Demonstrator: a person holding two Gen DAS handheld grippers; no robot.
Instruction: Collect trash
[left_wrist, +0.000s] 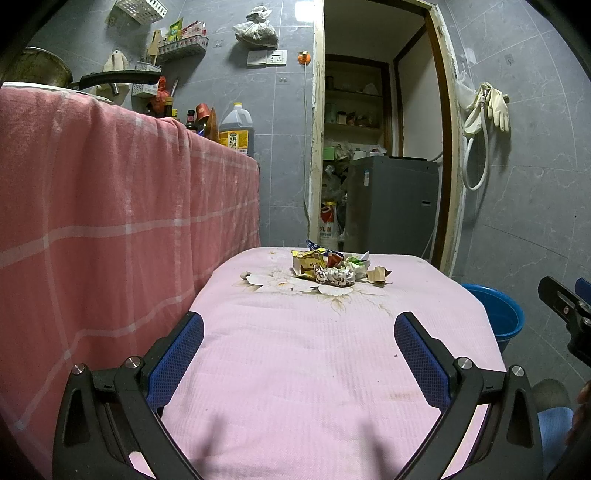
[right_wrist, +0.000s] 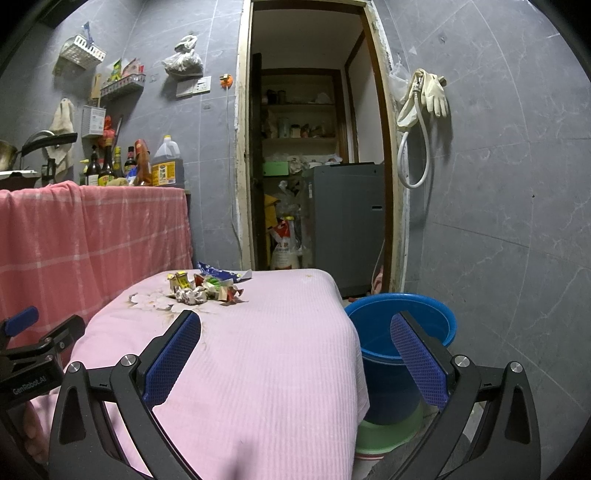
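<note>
At table's (left_wrist: 332, 369) far end: trash pile (left_wrist: 332, 269). Left gripper (left_wrist: 299, 350) and right gripper (right_wrist: 295, 350) fingers spread wide, empty; blue bucket (right_wrist: 402, 332) beside table.

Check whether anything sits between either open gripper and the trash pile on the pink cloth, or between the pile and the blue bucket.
Nothing visible does. Bare pink cloth lies between the left gripper, the right gripper and the trash pile. The blue bucket stands open-topped beside the table's right edge, with nothing between.
</note>
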